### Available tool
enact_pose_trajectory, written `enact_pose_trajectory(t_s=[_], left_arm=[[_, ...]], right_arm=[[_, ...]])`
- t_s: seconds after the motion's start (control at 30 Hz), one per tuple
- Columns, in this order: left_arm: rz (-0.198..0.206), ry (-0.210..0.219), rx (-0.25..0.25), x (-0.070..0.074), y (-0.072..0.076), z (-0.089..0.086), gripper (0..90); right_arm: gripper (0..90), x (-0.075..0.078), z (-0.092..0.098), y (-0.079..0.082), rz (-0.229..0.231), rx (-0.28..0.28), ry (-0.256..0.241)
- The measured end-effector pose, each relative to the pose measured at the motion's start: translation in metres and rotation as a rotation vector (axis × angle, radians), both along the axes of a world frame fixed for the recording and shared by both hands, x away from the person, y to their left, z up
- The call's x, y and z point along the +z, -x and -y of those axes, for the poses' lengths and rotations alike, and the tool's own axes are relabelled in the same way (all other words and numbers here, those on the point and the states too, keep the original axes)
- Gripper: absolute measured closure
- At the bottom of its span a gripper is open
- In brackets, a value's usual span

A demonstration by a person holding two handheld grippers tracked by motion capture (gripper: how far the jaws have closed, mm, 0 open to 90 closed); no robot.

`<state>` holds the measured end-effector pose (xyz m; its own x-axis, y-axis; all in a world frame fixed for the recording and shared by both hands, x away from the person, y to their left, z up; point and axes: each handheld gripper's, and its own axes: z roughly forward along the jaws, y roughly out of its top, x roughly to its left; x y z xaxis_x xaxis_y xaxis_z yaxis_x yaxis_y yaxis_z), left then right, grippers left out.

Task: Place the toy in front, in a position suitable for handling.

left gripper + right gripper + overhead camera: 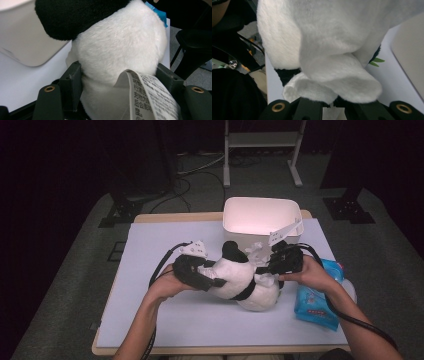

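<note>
plush panda (240, 280) | black-and-white, care tag at one end | lying on its side | table centre, near white bin

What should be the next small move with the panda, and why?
Probably lift the panda toward the bin. Both grippers, left and right, seem shut on it, and the open bin stands just behind.

Soft, fuzzy black-and-white plush on the panda (240, 280), with a thin printed label (150, 97). Smooth matt white plastic for the bin (260, 217); glossy blue film on the packet (320, 302). Matt pale sheet over the wood-edged desk (165, 330).
</note>
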<state>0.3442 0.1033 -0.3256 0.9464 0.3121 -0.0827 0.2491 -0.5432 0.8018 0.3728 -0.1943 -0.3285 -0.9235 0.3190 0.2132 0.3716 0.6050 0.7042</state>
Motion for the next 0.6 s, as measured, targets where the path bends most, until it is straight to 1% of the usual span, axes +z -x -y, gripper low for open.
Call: enact_pose_trajectory(t_s=[0.07, 0.13, 0.17, 0.3, 0.33, 0.37, 0.4, 0.43, 0.57, 0.6], left_arm=[[0.010, 0.002, 0.003, 0.006, 0.001, -0.003, 33.0], [0.019, -0.003, 0.003, 0.012, 0.002, -0.005, 33.2], [0.026, -0.014, -0.001, 0.017, 0.003, -0.004, 33.3], [0.033, -0.021, -0.015, 0.017, 0.004, 0.003, 33.1], [0.033, -0.021, -0.015, 0.017, 0.004, 0.003, 33.0], [0.035, -0.017, -0.025, 0.016, 0.004, 0.008, 32.9], [0.035, -0.017, -0.025, 0.016, 0.004, 0.008, 32.8], [0.037, -0.012, -0.027, 0.017, 0.004, 0.012, 32.7], [0.051, -0.023, -0.035, 0.020, 0.005, 0.021, 32.2], [0.051, -0.023, -0.035, 0.020, 0.005, 0.021, 32.1]], right_arm=[[86.4, -0.001, -0.003, 0.000, -0.003, 0.006, -0.017], [86.4, 0.000, -0.005, 0.000, 0.001, 0.009, -0.021], [86.4, 0.001, -0.004, -0.001, 0.005, 0.010, -0.023], [86.3, 0.014, 0.003, 0.000, 0.022, 0.004, -0.037], [86.3, 0.014, 0.003, 0.000, 0.022, 0.004, -0.037], [86.3, 0.023, 0.006, 0.001, 0.038, 0.000, -0.041], [86.3, 0.028, 0.007, 0.002, 0.048, 0.000, -0.044], [86.2, 0.033, 0.008, 0.003, 0.049, 0.001, -0.045], [86.2, 0.050, 0.003, 0.005, 0.093, 0.017, -0.006], [86.2, 0.050, 0.003, 0.005, 0.093, 0.017, -0.006]])
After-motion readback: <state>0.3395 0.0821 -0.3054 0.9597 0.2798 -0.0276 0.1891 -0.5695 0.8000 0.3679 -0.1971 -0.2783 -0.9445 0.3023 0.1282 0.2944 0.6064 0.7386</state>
